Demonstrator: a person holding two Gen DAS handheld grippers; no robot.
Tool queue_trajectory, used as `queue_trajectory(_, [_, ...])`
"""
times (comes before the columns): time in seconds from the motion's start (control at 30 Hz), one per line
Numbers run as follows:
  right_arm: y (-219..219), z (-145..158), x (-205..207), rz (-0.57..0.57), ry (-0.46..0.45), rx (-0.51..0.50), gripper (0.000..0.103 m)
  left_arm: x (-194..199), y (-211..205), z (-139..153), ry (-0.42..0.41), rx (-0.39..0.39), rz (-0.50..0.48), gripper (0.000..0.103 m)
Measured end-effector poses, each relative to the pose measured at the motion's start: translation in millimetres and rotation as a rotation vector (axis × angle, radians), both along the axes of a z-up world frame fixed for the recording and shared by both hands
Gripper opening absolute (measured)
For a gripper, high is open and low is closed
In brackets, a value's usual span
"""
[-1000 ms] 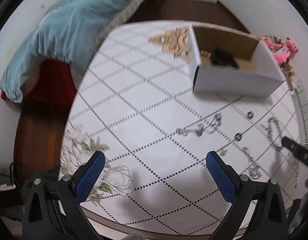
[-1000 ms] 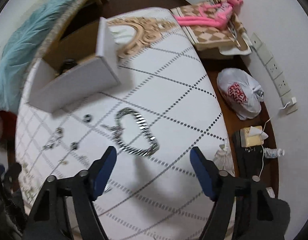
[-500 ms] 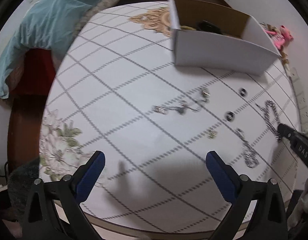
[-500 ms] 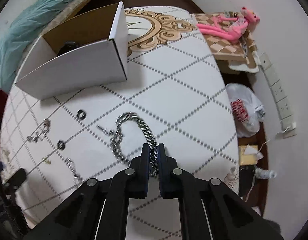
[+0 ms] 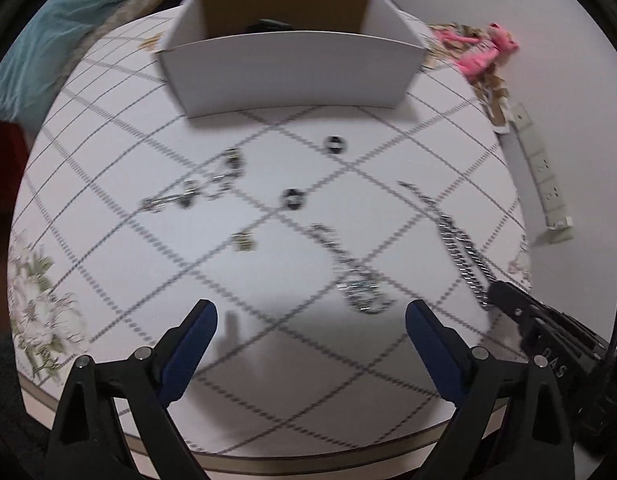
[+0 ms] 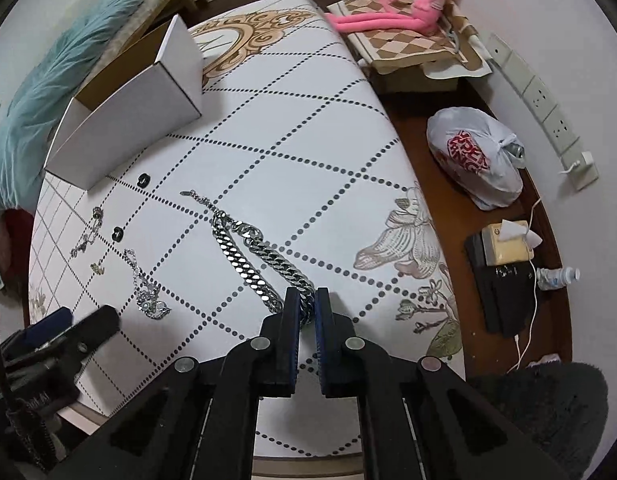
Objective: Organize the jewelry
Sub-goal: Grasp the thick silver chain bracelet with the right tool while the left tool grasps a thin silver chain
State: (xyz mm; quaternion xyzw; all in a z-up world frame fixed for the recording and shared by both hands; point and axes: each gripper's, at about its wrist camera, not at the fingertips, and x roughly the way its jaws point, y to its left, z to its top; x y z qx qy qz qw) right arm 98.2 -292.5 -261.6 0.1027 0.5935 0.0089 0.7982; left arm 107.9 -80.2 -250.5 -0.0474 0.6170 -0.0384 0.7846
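My right gripper (image 6: 306,300) is shut on a thick silver chain bracelet (image 6: 248,252) that trails away across the table; it also shows in the left wrist view (image 5: 456,244). My left gripper (image 5: 310,320) is open and empty above the table's near edge. Ahead of it lie a thin silver chain (image 5: 356,276), two dark rings (image 5: 293,199) (image 5: 335,145), a small gold piece (image 5: 243,241) and another thin chain (image 5: 196,192). An open white cardboard box (image 5: 292,68) stands at the far side with something dark inside.
The white table (image 6: 292,128) has a dotted diamond pattern. A blue blanket (image 6: 48,80) lies at the left. A pink plush toy (image 6: 408,8), a plastic bag (image 6: 472,160) and wall sockets (image 6: 540,104) are at the right, off the table.
My right gripper closed on the thick bracelet and has pulled it out straight towards the table's near edge. My left gripper swung right and closer to the jewelry, staying open.
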Motion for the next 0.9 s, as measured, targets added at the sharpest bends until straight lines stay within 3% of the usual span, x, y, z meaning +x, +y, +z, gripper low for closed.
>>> queue_trajectory(0.1, [-3, -1, 1, -0.014, -0.002, 0.003, 0.007, 5, -15, -4, -0.002, 0.015, -0.037, 0.091])
queue_trajectory(0.17, [-7, -1, 3, -0.023, -0.002, 0.002, 0.007, 8, -22, -7, -0.003, 0.035, -0.063, 0.069])
queue_trajectory(0.23, [-9, -2, 5, -0.031, 0.002, 0.005, 0.007, 10, -31, -13, 0.014, 0.058, -0.094, 0.053])
queue_trajectory(0.3, [-12, -3, 7, -0.036, 0.003, 0.006, 0.007, 11, -37, -12, -0.02, 0.1, -0.131, 0.041])
queue_trajectory(0.37, [-13, -3, 8, -0.037, 0.004, 0.003, 0.007, 12, -39, -9, -0.041, 0.1, -0.154, 0.009])
queue_trajectory(0.4, [-13, -3, 8, -0.037, 0.004, 0.004, 0.007, 13, -38, -9, -0.038, 0.087, -0.152, 0.002])
queue_trajectory(0.63, [-9, 8, 7, -0.031, -0.017, 0.049, 0.007, 10, -5, 8, -0.047, -0.048, -0.082, 0.002])
queue_trajectory(0.9, [6, 43, 7, 0.004, -0.077, 0.141, 0.007, 3, 38, 54, -0.119, -0.11, -0.022, 0.002])
